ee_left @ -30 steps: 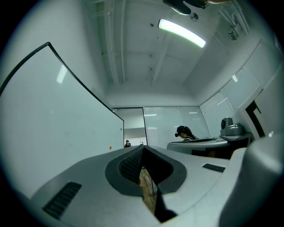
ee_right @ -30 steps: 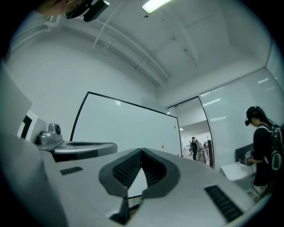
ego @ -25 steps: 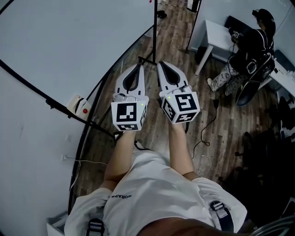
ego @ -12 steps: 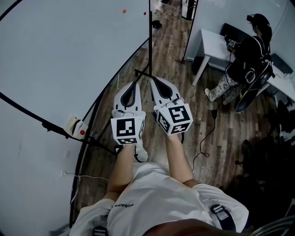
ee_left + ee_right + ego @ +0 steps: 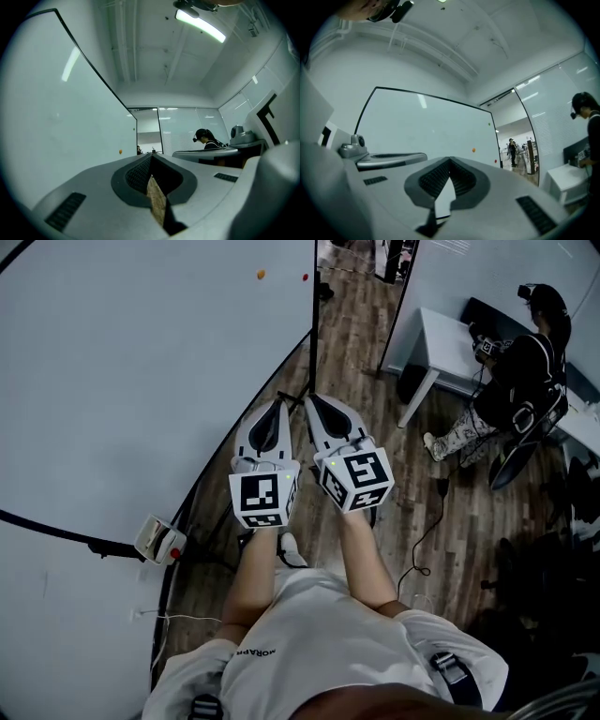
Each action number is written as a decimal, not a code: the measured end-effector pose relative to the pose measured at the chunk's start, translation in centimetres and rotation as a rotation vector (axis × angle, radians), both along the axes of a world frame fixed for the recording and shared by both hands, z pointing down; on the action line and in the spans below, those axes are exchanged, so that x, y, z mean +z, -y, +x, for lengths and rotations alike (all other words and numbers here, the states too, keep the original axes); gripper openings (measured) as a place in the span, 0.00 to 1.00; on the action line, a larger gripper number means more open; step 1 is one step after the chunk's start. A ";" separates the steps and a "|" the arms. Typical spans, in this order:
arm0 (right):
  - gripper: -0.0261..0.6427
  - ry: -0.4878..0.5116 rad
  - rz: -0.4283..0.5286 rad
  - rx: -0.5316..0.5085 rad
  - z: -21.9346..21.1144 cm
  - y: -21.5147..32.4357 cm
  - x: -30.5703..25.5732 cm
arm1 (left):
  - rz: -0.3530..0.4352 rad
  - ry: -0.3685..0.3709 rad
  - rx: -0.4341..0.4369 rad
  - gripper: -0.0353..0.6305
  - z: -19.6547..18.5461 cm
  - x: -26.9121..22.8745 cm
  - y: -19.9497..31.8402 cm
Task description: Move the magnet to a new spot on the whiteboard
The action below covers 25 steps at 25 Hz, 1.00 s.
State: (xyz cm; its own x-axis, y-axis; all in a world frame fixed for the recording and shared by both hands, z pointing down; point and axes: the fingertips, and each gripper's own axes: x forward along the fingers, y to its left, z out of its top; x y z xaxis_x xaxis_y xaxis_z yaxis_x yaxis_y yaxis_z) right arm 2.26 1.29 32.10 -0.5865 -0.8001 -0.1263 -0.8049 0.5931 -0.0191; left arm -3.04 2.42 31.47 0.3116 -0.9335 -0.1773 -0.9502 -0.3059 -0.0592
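The whiteboard [image 5: 141,362] fills the left of the head view. Near its far edge sit a small orange magnet [image 5: 261,275] and a red magnet [image 5: 305,277]. Both grippers are held side by side in front of the person, pointing along the board and well short of the magnets. The left gripper [image 5: 273,402] is shut and empty, and so is the right gripper [image 5: 310,399]. The left gripper view has the orange magnet [image 5: 120,151] far ahead. In the right gripper view the orange magnet [image 5: 473,150], the red magnet [image 5: 495,161] and a green magnet [image 5: 489,124] dot the whiteboard [image 5: 426,126].
The whiteboard's black stand leg [image 5: 313,324] rises just ahead of the grippers. A white box with a red button [image 5: 159,540] sits at the board's foot. At the right, another person [image 5: 520,371] stands by a white desk [image 5: 450,338]. Cables [image 5: 427,521] lie on the wood floor.
Both grippers have travelled forward along the board, still side by side and shut. The magnets have come into view at the top, and the white box has slid down the picture.
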 end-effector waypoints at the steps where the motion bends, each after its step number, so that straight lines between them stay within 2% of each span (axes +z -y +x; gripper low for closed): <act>1: 0.06 -0.003 -0.003 0.001 -0.3 1.1 -0.1 | 0.000 -0.002 0.004 0.06 -0.2 -0.2 1.1; 14: 0.06 -0.010 -0.011 0.061 -4.2 11.9 -0.6 | -0.003 -0.022 0.065 0.06 -4.2 -0.8 11.9; 25: 0.06 -0.051 -0.010 0.075 -6.2 15.8 -0.6 | -0.031 -0.039 0.115 0.06 -5.8 0.2 16.2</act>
State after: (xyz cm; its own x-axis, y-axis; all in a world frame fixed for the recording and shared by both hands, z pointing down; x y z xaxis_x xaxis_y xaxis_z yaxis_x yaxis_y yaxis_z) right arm -3.92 -14.54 31.53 -0.5300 -0.8433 -0.0892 -0.8473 0.5308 0.0171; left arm -8.85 -13.75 31.66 0.4101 -0.8975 -0.1624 -0.9103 -0.4138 -0.0119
